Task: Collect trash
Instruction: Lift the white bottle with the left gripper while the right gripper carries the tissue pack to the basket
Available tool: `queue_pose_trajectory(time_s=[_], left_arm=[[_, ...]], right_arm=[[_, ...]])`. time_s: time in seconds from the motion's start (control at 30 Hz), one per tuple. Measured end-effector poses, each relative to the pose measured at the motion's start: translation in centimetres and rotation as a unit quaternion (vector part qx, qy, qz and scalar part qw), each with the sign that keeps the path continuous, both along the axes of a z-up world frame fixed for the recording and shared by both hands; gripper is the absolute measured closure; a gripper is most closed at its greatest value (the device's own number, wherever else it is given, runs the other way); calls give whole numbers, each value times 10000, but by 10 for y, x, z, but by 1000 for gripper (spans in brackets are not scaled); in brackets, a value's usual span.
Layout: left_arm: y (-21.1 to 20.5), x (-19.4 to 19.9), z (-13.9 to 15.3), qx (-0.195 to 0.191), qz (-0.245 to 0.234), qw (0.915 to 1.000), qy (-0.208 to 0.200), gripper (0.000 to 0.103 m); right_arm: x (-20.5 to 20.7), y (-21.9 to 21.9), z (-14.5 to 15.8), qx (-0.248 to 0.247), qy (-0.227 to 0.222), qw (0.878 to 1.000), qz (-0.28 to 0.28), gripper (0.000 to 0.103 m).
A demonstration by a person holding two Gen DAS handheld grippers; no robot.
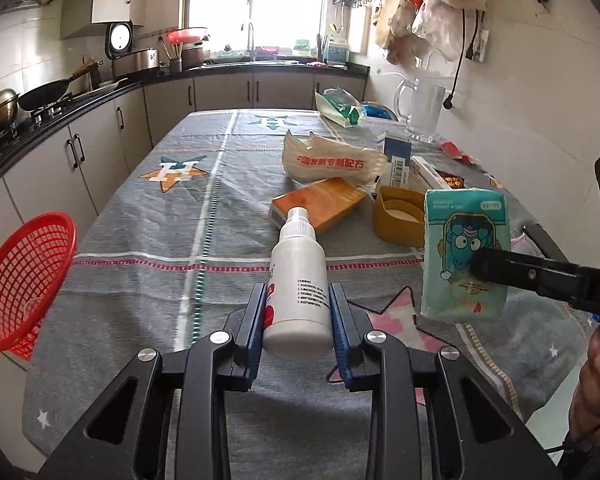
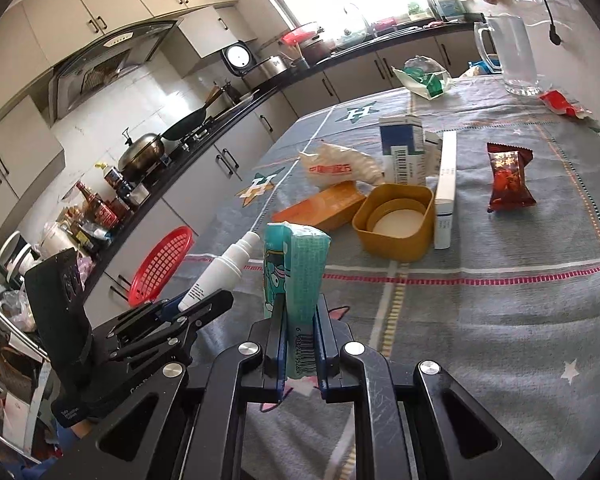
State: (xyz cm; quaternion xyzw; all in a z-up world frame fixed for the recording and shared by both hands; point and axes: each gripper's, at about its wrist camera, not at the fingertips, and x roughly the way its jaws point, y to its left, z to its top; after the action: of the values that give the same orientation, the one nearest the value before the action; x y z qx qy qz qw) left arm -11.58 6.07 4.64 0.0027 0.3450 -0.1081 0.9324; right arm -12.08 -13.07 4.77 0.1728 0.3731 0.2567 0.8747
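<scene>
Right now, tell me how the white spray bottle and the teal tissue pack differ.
The white spray bottle is a rigid cylinder, the teal tissue pack a soft flat packet. The bottle sits in the left gripper, the pack in the right gripper. The bottle is plain white with small print; the pack shows a cartoon. Both are held above the table.

Left hand-held gripper [image 1: 298,312] and right hand-held gripper [image 2: 298,332], both clamped, angled downward.

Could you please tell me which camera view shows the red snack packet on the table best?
The right wrist view: the red snack packet lies there unobstructed. The left wrist view shows only part of it behind the tissue pack.
</scene>
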Motion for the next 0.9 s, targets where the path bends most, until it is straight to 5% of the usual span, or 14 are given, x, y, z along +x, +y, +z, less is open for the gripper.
queue_pose_trajectory(time_s=[0.9], left_arm=[[9, -10, 7, 125, 204, 9996, -151, 74]], right_arm=[[-2, 19, 4, -119, -31, 9997, 205, 90]])
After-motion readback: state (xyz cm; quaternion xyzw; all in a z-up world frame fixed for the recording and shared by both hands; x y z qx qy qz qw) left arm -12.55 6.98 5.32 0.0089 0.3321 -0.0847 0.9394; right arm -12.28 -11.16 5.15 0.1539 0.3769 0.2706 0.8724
